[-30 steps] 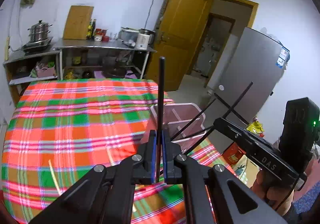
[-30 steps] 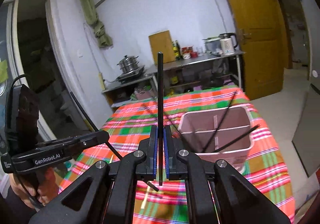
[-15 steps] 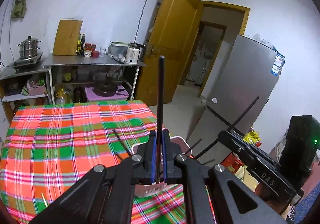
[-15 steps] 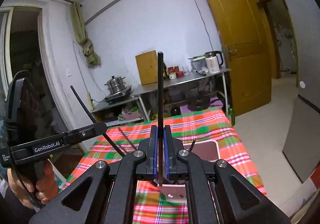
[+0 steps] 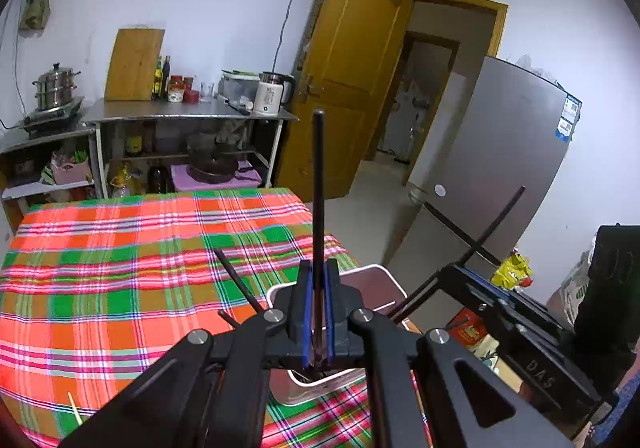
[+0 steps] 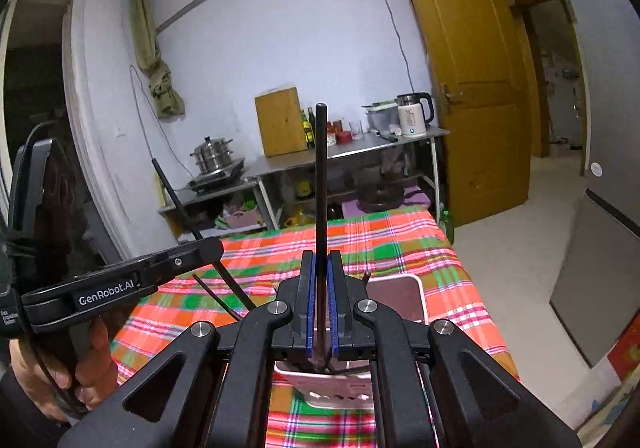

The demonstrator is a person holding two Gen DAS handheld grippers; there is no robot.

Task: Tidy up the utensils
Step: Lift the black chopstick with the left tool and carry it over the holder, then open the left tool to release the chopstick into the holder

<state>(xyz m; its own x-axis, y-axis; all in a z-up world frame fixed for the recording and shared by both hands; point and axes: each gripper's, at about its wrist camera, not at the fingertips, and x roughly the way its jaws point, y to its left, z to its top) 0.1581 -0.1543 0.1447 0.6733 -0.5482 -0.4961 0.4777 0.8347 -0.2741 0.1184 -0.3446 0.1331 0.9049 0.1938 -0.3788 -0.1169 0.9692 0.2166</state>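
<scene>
Both grippers have sunk toward the pale pink plastic utensil holder [image 5: 382, 274], which a second ago sat well ahead of them and now lies directly beneath their fingertips. The left gripper [image 5: 318, 322] is pinched tight on a thin black chopstick [image 5: 318, 187] standing upright between its blue pads; the right gripper [image 6: 320, 312] clamps a second black chopstick [image 6: 321, 183] the same way. The lower tips seem to reach the holder's mouth, so release looks close.

Holder [image 5: 376, 280] interior behind claws
</scene>
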